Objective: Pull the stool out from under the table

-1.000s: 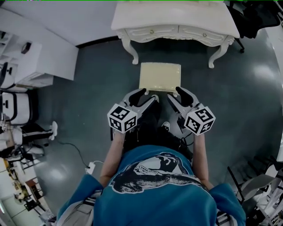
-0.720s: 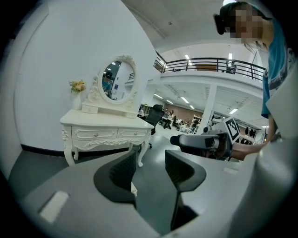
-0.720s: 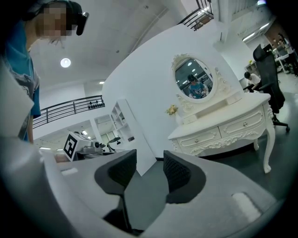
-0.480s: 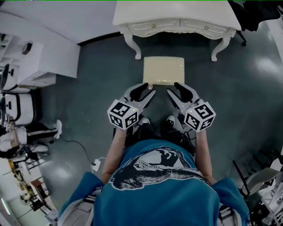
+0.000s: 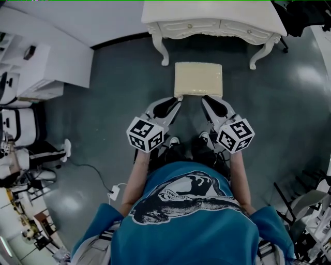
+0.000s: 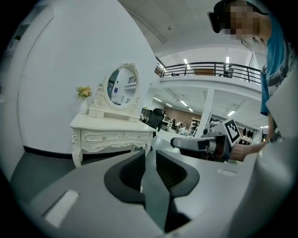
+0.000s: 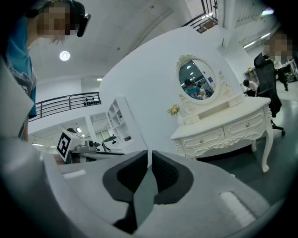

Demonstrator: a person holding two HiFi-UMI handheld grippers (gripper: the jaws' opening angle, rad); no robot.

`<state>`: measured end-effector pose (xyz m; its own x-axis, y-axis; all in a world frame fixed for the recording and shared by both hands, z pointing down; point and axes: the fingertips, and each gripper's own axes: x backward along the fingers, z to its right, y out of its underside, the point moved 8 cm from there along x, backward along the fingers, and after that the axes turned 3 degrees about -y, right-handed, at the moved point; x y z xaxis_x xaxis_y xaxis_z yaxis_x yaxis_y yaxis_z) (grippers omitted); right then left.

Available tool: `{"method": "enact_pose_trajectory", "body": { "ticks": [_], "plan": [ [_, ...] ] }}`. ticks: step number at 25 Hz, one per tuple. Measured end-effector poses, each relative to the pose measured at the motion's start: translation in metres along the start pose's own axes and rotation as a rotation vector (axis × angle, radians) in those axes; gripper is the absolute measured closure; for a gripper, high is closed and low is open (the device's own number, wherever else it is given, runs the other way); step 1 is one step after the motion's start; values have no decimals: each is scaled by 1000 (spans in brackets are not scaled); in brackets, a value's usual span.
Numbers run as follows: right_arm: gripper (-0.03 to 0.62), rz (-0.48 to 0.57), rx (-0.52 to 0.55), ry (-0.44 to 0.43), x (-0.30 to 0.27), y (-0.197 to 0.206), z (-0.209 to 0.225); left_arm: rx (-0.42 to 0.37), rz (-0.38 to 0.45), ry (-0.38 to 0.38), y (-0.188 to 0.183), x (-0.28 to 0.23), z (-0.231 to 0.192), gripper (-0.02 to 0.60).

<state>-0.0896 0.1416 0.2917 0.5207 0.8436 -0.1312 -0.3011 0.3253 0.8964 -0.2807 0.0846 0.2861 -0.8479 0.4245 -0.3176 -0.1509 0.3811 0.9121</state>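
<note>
Left tool (image 5: pixel 176 102), right tool (image 5: pixel 208 101) side by side ahead of torso (image 5: pixel 183 220), tips angled slightly inward, aimed little below level. Both jaws just been closing, now thin slit, nothing between. Forearms (image 5: pixel 135 176) stretched forward.

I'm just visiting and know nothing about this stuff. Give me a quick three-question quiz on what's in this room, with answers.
1. True or false: the stool is tucked fully under the table.
2. What stands on the tabletop? A) an oval mirror B) a laptop C) a desk lamp
3. What small thing sits beside the mirror?
Key: 1 false, it stands clear in front of the table; 2 A; 3 flowers in a white vase.
</note>
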Motion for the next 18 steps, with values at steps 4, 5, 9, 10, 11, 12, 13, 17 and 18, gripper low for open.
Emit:
{"method": "enact_pose_trajectory", "body": {
  "ticks": [4, 5, 9, 10, 11, 12, 13, 17, 18],
  "plan": [
    [602, 13, -24, 17, -8, 7, -23, 6, 6, 3, 6, 21, -11, 549],
    [602, 13, -33, 18, -9, 9, -28, 9, 6, 8, 8, 26, -13, 564],
    [602, 21, -36, 32, -13, 11, -47, 10, 3, 38, 11, 43, -20, 569],
    [602, 24, -32, 36, -15, 11, -51, 9, 0, 47, 12, 46, -22, 569],
    [602, 26, -28, 39, -16, 12, -55, 9, -2, 56, 13, 48, -24, 568],
    [602, 28, -22, 42, -16, 12, -59, 10, -2, 64, 13, 50, -25, 569],
    [602, 28, -13, 45, -17, 13, -62, 11, -1, 72, 14, 51, -26, 569],
    [592, 15, 29, 48, -18, 17, -76, 8, -4, 109, 17, 56, -25, 569],
    [592, 11, 32, 41, -18, 17, -78, 6, -7, 117, 17, 57, -24, 569]
  ]
}}
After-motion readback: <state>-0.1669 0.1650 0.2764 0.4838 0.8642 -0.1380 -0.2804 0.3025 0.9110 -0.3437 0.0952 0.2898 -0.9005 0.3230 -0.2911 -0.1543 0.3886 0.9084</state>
